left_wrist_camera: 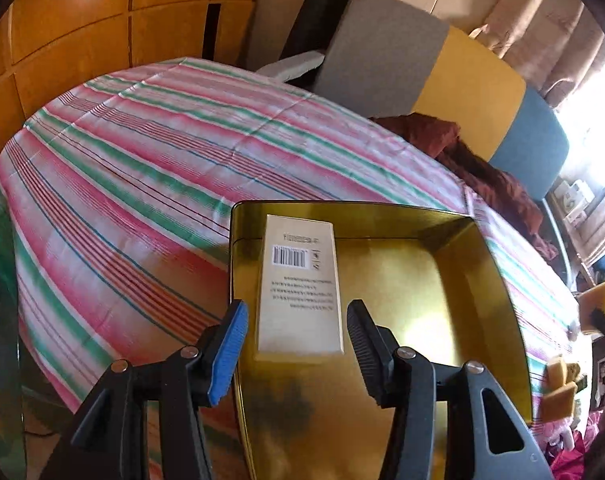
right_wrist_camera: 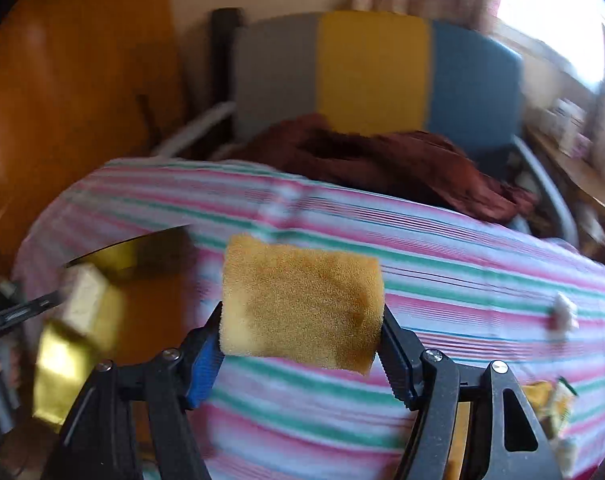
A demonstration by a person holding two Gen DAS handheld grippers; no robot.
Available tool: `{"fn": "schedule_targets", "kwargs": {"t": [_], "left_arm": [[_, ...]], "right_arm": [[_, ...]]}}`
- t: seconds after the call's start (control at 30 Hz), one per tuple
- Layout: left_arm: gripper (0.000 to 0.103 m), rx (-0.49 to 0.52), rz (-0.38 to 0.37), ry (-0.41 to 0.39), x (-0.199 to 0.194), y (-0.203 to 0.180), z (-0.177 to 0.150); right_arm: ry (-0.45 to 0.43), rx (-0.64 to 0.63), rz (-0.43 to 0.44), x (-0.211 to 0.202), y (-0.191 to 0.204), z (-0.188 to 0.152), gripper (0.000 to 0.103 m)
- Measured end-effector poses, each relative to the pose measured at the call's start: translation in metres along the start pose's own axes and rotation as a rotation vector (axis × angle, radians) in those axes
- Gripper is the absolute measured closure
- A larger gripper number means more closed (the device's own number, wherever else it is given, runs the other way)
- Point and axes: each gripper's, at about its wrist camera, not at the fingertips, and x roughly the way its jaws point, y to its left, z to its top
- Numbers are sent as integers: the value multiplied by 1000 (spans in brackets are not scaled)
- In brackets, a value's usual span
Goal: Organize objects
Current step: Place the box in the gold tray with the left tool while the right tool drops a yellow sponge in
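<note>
A shallow, glossy gold metal tin (left_wrist_camera: 442, 280), rectangular with rounded corners, was seen resting on a bed covered by a smooth cotton sheet (left_wrist_camera: 142, 168) striped in pink, green and white. Inside the tin, against its left wall, a flat cream cardboard box (left_wrist_camera: 300, 288) was laid printed face up, a barcode and lines of small text being shown; its long axis ran away from the camera, parallel to the tin's left wall. The left gripper (left_wrist_camera: 296, 340) was held released above the tin, its ribbed blue and black pads spread on either side of the box's near end without touching it.

In the blurred right wrist view, a porous yellow-orange sponge (right_wrist_camera: 302, 304), a soft rectangular block with rounded edges, was gripped by the right gripper (right_wrist_camera: 302, 344), the jaws being pressed against its two short ends. The sponge's long axis lay crosswise, from finger to finger, and it was carried clear above the sheet, to the right of the tin. A crumpled maroon cloth (right_wrist_camera: 402, 164) lay at the far edge of the bed, before a padded grey, yellow and blue headboard (right_wrist_camera: 374, 68).
</note>
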Motion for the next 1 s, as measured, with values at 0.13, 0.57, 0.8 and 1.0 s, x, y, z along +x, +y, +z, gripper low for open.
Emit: {"fn": "schedule_targets", "kwargs": {"t": [0.13, 0.57, 0.8, 1.0], "left_arm": [[51, -5, -37, -30, -25, 3, -10], [51, 31, -56, -56, -68, 16, -46], [51, 66, -41, -82, -76, 9, -57], [51, 106, -38, -91, -80, -3, -62]], "right_arm": [[39, -98, 132, 11, 61, -7, 34], [72, -67, 271, 39, 151, -21, 2], [46, -92, 190, 20, 149, -40, 1], [14, -98, 119, 6, 144, -60, 0]]}}
